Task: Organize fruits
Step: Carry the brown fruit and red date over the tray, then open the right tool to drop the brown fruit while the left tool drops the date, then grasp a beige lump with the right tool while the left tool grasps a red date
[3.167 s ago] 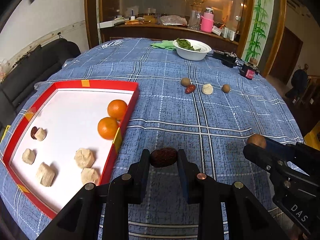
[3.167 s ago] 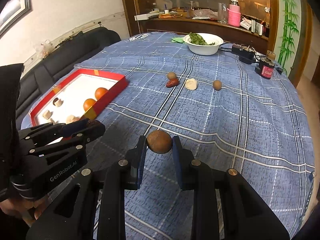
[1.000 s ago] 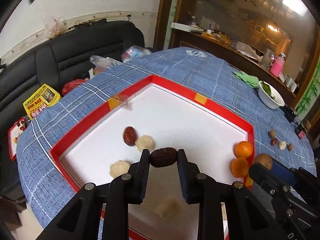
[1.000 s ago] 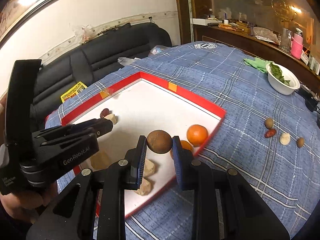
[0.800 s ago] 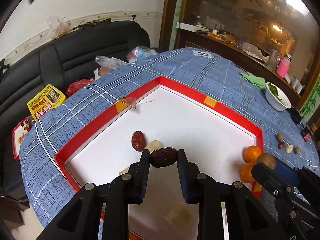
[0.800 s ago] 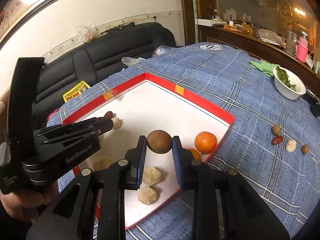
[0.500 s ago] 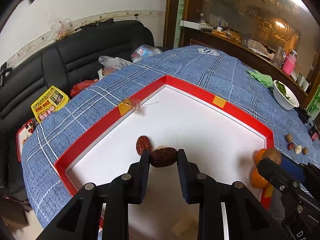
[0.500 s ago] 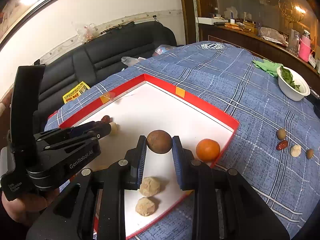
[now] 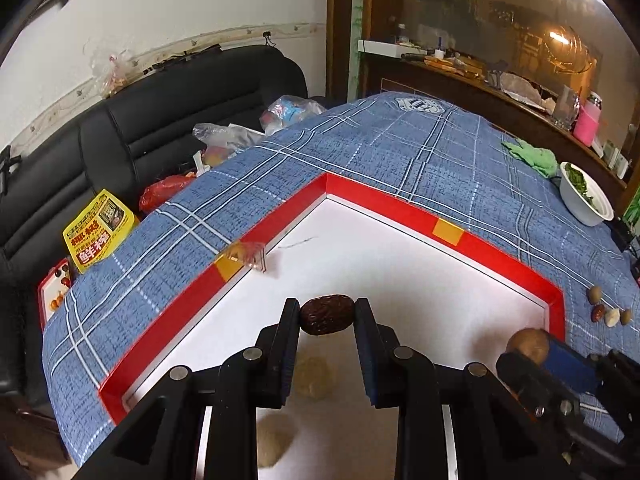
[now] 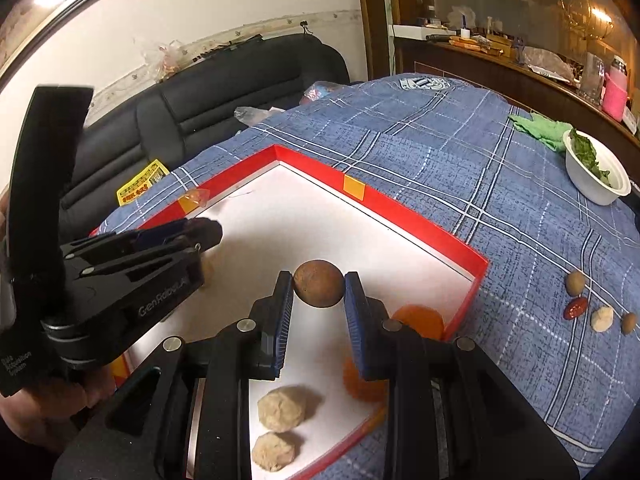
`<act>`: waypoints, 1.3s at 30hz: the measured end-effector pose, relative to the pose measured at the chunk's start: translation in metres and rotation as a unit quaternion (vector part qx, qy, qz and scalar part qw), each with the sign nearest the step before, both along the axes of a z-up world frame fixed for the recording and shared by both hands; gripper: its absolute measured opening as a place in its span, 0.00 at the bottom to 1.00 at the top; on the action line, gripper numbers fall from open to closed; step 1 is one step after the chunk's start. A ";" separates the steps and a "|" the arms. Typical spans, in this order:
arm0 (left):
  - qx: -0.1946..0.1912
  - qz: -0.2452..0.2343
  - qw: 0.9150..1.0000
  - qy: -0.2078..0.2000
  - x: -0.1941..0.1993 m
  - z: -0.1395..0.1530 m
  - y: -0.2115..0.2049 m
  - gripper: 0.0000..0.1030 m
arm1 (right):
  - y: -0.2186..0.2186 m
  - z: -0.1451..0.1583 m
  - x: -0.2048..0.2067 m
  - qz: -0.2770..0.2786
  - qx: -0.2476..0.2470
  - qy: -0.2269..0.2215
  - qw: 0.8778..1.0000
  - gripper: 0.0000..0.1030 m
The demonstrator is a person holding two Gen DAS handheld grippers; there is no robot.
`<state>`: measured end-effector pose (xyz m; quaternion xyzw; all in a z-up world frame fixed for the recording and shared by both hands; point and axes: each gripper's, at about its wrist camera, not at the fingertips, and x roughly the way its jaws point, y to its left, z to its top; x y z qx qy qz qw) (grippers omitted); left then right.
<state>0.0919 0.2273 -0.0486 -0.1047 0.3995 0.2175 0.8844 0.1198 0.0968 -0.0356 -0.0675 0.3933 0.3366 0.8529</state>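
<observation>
At the lower centre of the left wrist view, the left gripper [image 9: 327, 316] is closed on a dark red date [image 9: 327, 314] above the red tray [image 9: 496, 250]. The right gripper [image 10: 319, 292] clamps a brown round fruit [image 10: 319, 289] over the same tray. Farther, at the right edge, four small fruits [image 10: 596, 312] lie on the bench [image 10: 460, 152].

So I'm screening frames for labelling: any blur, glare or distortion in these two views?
Left wrist: strong fisheye bending, the beige lumps under the left tool look soft, a warm lamp glares top right. Right wrist: same bending, the oranges are smeared.
</observation>
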 end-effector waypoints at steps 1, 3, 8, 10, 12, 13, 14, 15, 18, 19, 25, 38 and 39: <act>0.000 0.000 1.000 0.003 0.003 -0.001 0.000 0.26 | 0.001 -0.001 0.001 0.000 -0.001 0.001 1.000 0.24; 0.001 0.001 1.000 0.009 0.007 -0.004 0.001 0.26 | 0.003 -0.004 0.003 0.000 -0.003 0.004 1.000 0.24; -0.005 -0.001 0.999 0.032 0.013 -0.012 0.002 0.26 | 0.004 -0.009 0.004 -0.001 -0.007 0.009 1.000 0.25; -0.033 -0.009 0.998 0.046 0.016 -0.017 0.003 0.26 | 0.006 -0.013 0.006 -0.001 -0.018 0.020 1.000 0.25; -0.042 0.004 0.997 0.065 0.017 -0.020 0.005 0.26 | 0.008 -0.016 0.003 0.000 -0.030 0.021 0.999 0.30; -0.036 0.009 0.996 0.078 0.016 -0.020 0.005 0.35 | 0.010 -0.016 0.001 0.005 -0.039 0.019 0.999 0.36; -0.036 0.012 0.996 0.084 0.015 -0.020 0.005 0.55 | 0.011 -0.016 -0.002 0.008 -0.047 0.018 0.999 0.53; -0.040 0.015 0.995 0.087 0.013 -0.019 0.005 0.66 | 0.011 -0.014 -0.006 0.011 -0.054 0.013 0.998 0.64; -0.055 0.039 0.996 0.066 -0.002 -0.006 0.006 0.66 | 0.004 -0.004 -0.018 0.014 -0.062 -0.011 0.998 0.65; -0.060 0.045 0.995 0.060 -0.006 -0.001 0.006 0.66 | -0.004 0.005 -0.022 0.009 -0.053 -0.022 0.998 0.65; -0.059 0.065 0.995 -0.043 -0.040 0.038 -0.025 0.66 | -0.088 0.046 -0.037 -0.062 0.020 -0.080 0.995 0.65; -0.009 -0.205 0.978 -0.039 -0.024 0.019 -0.200 0.66 | -0.247 -0.016 0.031 -0.245 -0.009 0.015 0.969 0.50; -0.006 -0.211 0.977 -0.036 -0.023 0.016 -0.206 0.66 | -0.244 -0.018 0.038 -0.243 -0.016 0.016 0.970 0.50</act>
